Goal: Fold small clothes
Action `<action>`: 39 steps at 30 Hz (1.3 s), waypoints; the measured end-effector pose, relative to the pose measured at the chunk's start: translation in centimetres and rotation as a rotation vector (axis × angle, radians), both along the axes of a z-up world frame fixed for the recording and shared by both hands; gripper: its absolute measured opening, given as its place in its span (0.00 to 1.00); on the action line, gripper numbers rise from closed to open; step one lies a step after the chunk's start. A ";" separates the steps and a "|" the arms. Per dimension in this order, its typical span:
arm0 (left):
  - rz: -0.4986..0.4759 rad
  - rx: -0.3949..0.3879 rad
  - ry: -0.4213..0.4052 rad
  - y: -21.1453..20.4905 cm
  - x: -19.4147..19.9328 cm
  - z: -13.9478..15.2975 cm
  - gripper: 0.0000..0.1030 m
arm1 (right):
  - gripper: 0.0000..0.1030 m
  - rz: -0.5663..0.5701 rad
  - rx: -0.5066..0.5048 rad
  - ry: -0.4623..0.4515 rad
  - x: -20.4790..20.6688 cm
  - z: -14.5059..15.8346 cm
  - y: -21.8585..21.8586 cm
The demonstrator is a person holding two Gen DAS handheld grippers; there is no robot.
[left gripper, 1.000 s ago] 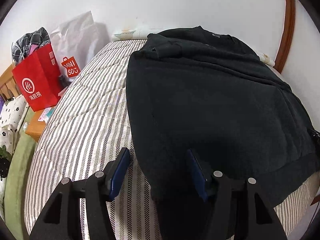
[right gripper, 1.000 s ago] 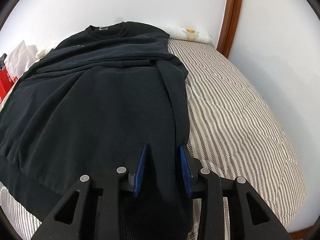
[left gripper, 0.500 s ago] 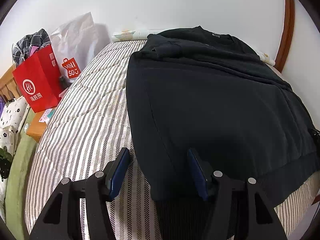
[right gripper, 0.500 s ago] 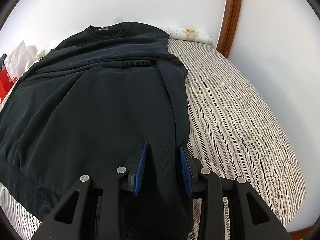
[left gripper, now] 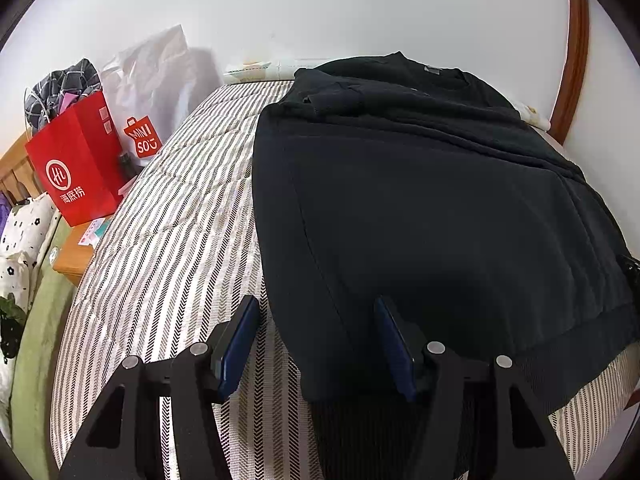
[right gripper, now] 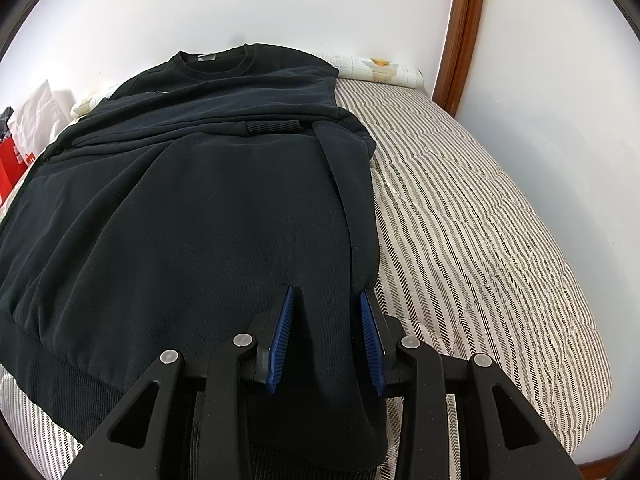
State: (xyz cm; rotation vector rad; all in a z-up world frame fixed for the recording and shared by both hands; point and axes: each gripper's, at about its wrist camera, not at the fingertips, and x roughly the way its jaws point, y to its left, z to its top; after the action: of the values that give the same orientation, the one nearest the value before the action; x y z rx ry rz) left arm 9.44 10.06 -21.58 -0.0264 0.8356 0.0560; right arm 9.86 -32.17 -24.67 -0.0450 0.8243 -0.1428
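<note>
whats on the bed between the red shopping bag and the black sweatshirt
Only bare striped bedcover, as the left wrist view shows. The red shopping bag stands beside the bed at the left, and the black sweatshirt lies to the right.

Both wrist views look steeply down, sharing the sweatshirt (left gripper: 420,208).

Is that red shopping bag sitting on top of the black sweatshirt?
No, the red bag stands beside the striped bed, apart from the black sweatshirt.
</note>
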 end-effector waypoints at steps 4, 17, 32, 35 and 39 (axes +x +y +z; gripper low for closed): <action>0.000 0.001 -0.001 0.0 0.0 0.0 0.56 | 0.33 0.000 0.002 0.000 0.0 0.0 0.0; 0.000 -0.003 -0.003 0.1 -0.1 0.1 0.56 | 0.33 0.000 0.006 -0.001 0.0 0.0 0.0; -0.060 -0.211 0.013 1.6 -1.8 0.5 0.54 | 0.52 0.011 0.143 0.023 -2.1 0.0 -1.2; -0.049 -0.167 0.012 0.8 -1.4 0.5 0.53 | 0.52 0.002 0.163 0.022 -1.4 0.0 -0.7; -0.014 -0.080 0.017 -0.6 -0.5 0.4 0.48 | 0.49 0.004 0.163 0.030 -0.3 0.0 0.0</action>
State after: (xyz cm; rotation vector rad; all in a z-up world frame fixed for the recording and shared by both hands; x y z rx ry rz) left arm 8.93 9.50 -21.16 -0.0951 0.8549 0.0101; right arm 9.57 -32.13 -24.62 0.1046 0.8636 -0.0707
